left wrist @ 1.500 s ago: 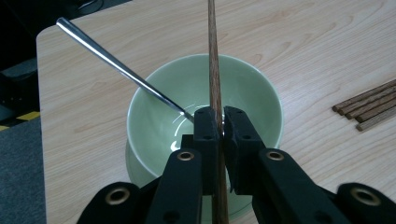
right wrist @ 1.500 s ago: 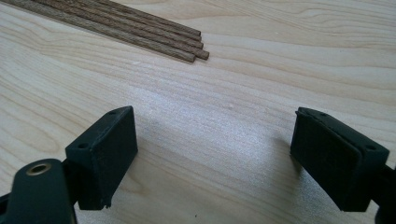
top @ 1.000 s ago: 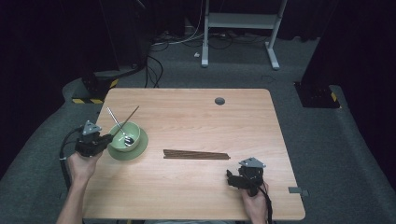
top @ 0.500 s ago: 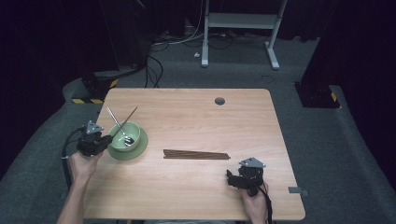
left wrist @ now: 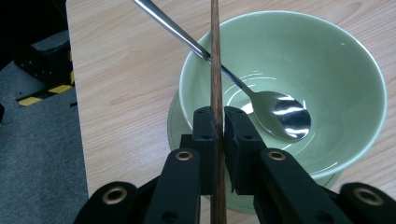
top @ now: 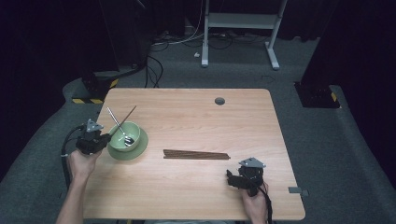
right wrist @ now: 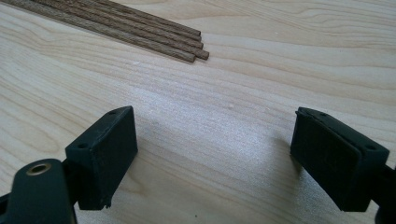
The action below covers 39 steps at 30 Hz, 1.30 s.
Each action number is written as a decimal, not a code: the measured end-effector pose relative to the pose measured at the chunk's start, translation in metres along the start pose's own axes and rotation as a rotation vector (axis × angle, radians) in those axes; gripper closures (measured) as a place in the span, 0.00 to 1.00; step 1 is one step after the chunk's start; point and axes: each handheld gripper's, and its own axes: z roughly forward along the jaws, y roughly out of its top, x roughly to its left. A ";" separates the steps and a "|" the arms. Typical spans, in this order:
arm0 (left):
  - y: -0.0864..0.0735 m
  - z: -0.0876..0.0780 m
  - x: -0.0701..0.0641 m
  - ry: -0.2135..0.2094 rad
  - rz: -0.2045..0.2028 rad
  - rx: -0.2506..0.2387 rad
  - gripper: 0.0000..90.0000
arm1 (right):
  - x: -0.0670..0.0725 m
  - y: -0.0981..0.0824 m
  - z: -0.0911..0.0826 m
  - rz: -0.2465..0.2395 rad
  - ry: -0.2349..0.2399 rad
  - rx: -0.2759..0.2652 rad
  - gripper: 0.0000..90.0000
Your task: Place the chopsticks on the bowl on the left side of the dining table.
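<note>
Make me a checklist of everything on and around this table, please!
Surface: wooden table, with a round hole near the far edge.
Job's things: one chopstick clamped over the green bowl, which sits on a saucer and holds a spoon; bundle of chopsticks lying mid-table.
Clutter: nothing seen.
Grippers: left gripper shut on the chopstick; right gripper open above bare wood.
Cables: black cable trailing from the left gripper; more on the floor.
Surroundings: grey carpet, white frame, dark curtains.
</note>
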 end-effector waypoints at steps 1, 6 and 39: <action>0.000 0.000 0.000 0.001 -0.006 -0.002 0.90 | 0.000 0.000 0.000 0.000 0.000 0.000 0.16; 0.000 0.001 0.001 0.006 -0.007 0.001 0.87 | 0.000 0.000 0.000 0.000 0.000 0.000 0.16; 0.012 -0.012 -0.018 -0.067 -0.090 -0.156 0.48 | 0.000 0.000 0.000 0.000 0.000 0.000 0.16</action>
